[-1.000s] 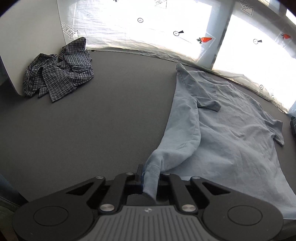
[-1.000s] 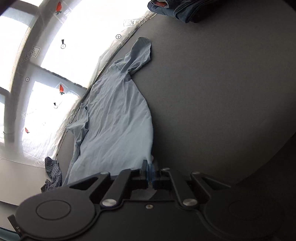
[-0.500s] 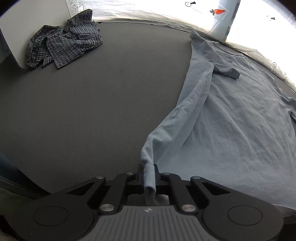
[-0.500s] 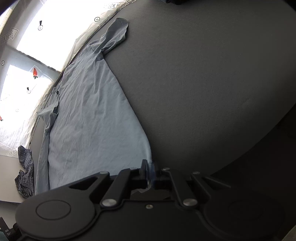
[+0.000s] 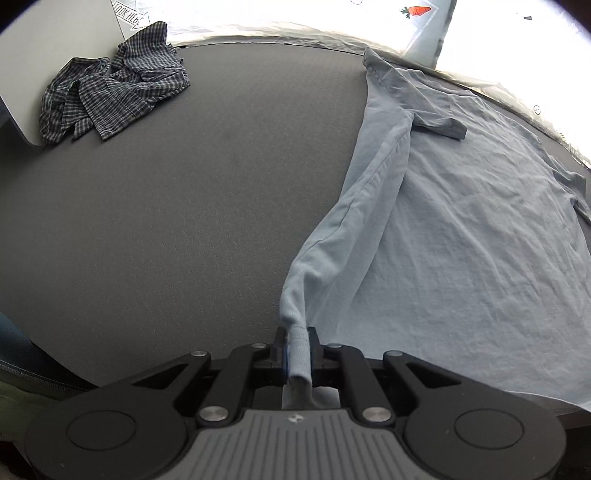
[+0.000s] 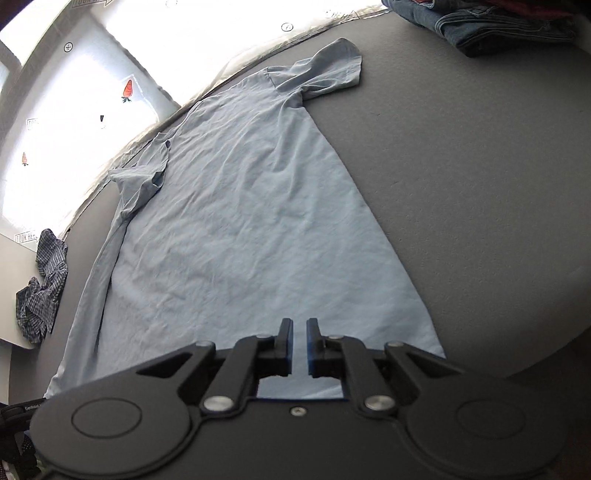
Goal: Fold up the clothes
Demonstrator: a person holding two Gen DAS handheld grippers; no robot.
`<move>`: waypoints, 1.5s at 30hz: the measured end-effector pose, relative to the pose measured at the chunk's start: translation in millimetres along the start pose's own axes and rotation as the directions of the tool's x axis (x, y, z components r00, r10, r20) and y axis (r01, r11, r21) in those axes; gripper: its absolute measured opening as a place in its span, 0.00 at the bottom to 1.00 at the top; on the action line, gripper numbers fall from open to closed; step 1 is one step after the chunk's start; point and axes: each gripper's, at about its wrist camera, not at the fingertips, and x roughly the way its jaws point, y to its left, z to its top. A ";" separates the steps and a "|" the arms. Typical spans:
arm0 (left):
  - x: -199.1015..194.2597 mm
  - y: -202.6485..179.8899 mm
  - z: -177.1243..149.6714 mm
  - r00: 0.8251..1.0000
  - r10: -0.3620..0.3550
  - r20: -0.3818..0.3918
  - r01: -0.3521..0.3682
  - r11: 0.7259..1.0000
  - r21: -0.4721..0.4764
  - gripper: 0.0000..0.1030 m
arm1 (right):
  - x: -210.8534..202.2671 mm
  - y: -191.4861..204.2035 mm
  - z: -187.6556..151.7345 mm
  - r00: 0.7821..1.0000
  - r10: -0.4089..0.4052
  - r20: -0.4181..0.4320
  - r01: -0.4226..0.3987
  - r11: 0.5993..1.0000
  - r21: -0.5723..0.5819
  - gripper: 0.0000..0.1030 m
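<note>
A dark grey bench (image 5: pixel 184 206) fills most of the room's near side, its far edge running along a bright window covered in translucent sheeting printed with small carrots and arrow labels. Spread flat across the bench lies the light blue T-shirt (image 6: pixel 236 229), collar toward the window, hem toward the person. A crumpled plaid shirt (image 5: pixel 110 99) sits well apart at the far left corner, against a pale panel. Only the right wrist view shows a stack of folded jeans (image 6: pixel 491 26) at the far right corner, beyond the shirt's spread sleeve.

The left gripper (image 5: pixel 296 350) is clenched on a bunched bit of the T-shirt's hem corner, a ridge of fabric rising from the bench into its fingers. The right gripper (image 6: pixel 299 347) hangs over the hem with a narrow gap between its pads and nothing caught there; it looks released, though the cloth directly beneath the fingers is partly hidden.
</note>
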 end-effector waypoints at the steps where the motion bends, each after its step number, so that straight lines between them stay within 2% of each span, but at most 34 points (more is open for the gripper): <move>1: -0.2 0.4 0.1 1.000 -0.003 -0.001 0.003 1.000 -0.004 0.11 | 7.5 7.6 -5.8 1.000 0.016 -0.023 -0.016 1.000 -0.011 0.06; 6: -1.8 2.7 0.7 1.000 -0.020 -0.001 0.020 1.000 -0.014 0.11 | 32.0 28.1 -36.7 0.988 0.044 -0.149 -0.044 0.999 0.005 0.04; 11: -3.4 7.8 0.8 0.999 -0.047 -0.004 0.047 0.999 -0.027 0.11 | 37.6 32.4 -64.1 0.963 0.094 -0.254 -0.082 0.995 0.056 0.03; 16: -4.8 11.9 2.2 0.998 -0.069 -0.005 0.069 0.997 -0.020 0.11 | 34.6 46.2 -64.2 0.961 0.174 -0.215 -0.153 0.982 0.114 0.03; 20: -5.5 11.5 3.0 0.997 -0.077 -0.005 0.077 0.997 -0.005 0.11 | 48.1 63.6 -57.7 0.948 0.253 -0.193 -0.219 0.959 0.180 0.03; 25: -6.9 10.3 2.7 0.997 -0.083 -0.005 0.083 0.997 0.007 0.11 | 81.0 98.9 -58.7 0.907 0.343 -0.245 -0.284 0.927 0.247 0.03; 30: -7.1 12.8 2.8 0.996 -0.092 -0.009 0.092 0.996 0.003 0.11 | 112.0 126.7 -64.4 0.868 0.387 -0.310 -0.290 0.903 0.317 0.03; 37: -7.7 15.0 4.2 0.995 -0.099 -0.012 0.099 0.995 0.008 0.11 | 137.8 147.2 -75.8 0.814 0.458 -0.357 -0.309 0.862 0.402 0.03; 39: -7.9 14.2 4.7 0.995 -0.099 -0.012 0.099 0.995 0.008 0.11 | 143.2 153.6 -83.6 0.791 0.471 -0.391 -0.309 0.858 0.410 0.03; 43: -8.4 12.5 4.9 0.995 -0.103 -0.011 0.103 0.995 0.003 0.11 | 149.7 167.2 -104.9 0.723 0.480 -0.497 -0.306 0.868 0.392 0.04; 44: -8.5 12.3 4.6 0.994 -0.104 -0.011 0.104 0.995 0.000 0.11 | 149.4 170.3 -109.1 0.711 0.475 -0.519 -0.307 0.873 0.378 0.04; 45: -8.7 12.1 4.3 0.994 -0.106 -0.011 0.106 0.994 -0.004 0.11 | 147.8 171.9 -110.5 0.708 0.469 -0.529 -0.307 0.878 0.367 0.04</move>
